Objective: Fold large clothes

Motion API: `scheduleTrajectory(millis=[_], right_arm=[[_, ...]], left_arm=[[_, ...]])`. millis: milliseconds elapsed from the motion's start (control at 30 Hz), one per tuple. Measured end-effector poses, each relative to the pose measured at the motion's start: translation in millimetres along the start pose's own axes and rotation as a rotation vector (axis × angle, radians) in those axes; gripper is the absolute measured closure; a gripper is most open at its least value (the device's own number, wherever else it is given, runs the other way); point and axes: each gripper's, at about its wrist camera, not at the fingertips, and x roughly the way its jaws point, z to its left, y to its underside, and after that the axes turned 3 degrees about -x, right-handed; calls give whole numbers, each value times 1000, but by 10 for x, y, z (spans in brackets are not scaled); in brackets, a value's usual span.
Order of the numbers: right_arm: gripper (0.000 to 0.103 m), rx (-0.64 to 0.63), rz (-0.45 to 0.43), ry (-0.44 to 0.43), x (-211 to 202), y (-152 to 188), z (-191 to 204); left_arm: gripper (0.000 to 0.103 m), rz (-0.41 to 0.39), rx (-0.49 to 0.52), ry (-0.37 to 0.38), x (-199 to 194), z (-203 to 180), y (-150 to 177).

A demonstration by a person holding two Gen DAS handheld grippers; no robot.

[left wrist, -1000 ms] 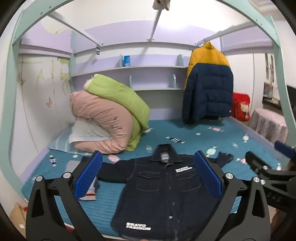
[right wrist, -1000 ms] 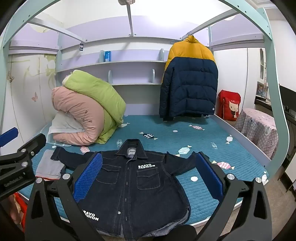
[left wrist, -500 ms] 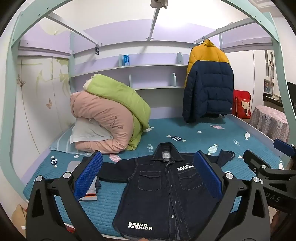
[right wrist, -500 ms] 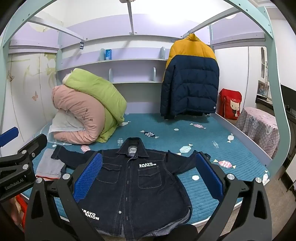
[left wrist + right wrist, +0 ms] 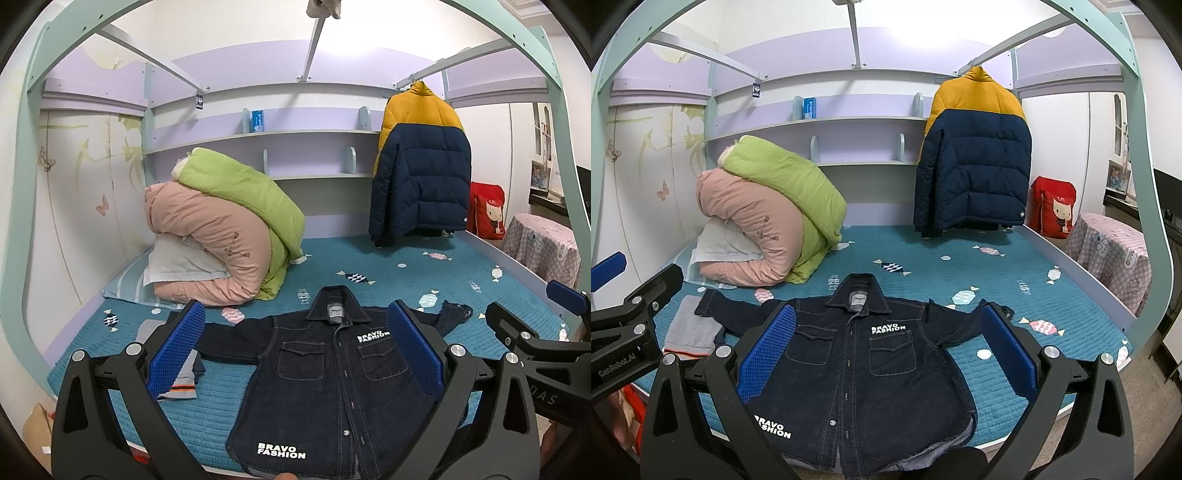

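Note:
A dark denim jacket with white "BRAVO FASHION" print lies flat, front up and buttoned, sleeves spread, at the near edge of a teal bed; it also shows in the right wrist view. My left gripper is open and empty, held above the jacket's near part. My right gripper is open and empty, also above the jacket. Each gripper shows at the edge of the other's view, the right gripper as a black body and the left gripper likewise.
A rolled pink and green duvet on a white pillow sits at the back left. A small grey folded garment lies under the jacket's left sleeve. A yellow and navy puffer jacket hangs at the back right. A pink covered stool stands beside the bed.
Both grippers have drawn back and up slightly, so the jacket sits a bit lower and farther in both views. The jacket itself has not moved.

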Motion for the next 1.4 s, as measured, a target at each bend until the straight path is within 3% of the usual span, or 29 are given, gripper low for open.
scheduleTrajectory(millis=[1400], right_arm=[[7, -2, -6, -8, -33, -75, 53]], left_arm=[[4, 11, -13, 14, 0, 20, -79]])
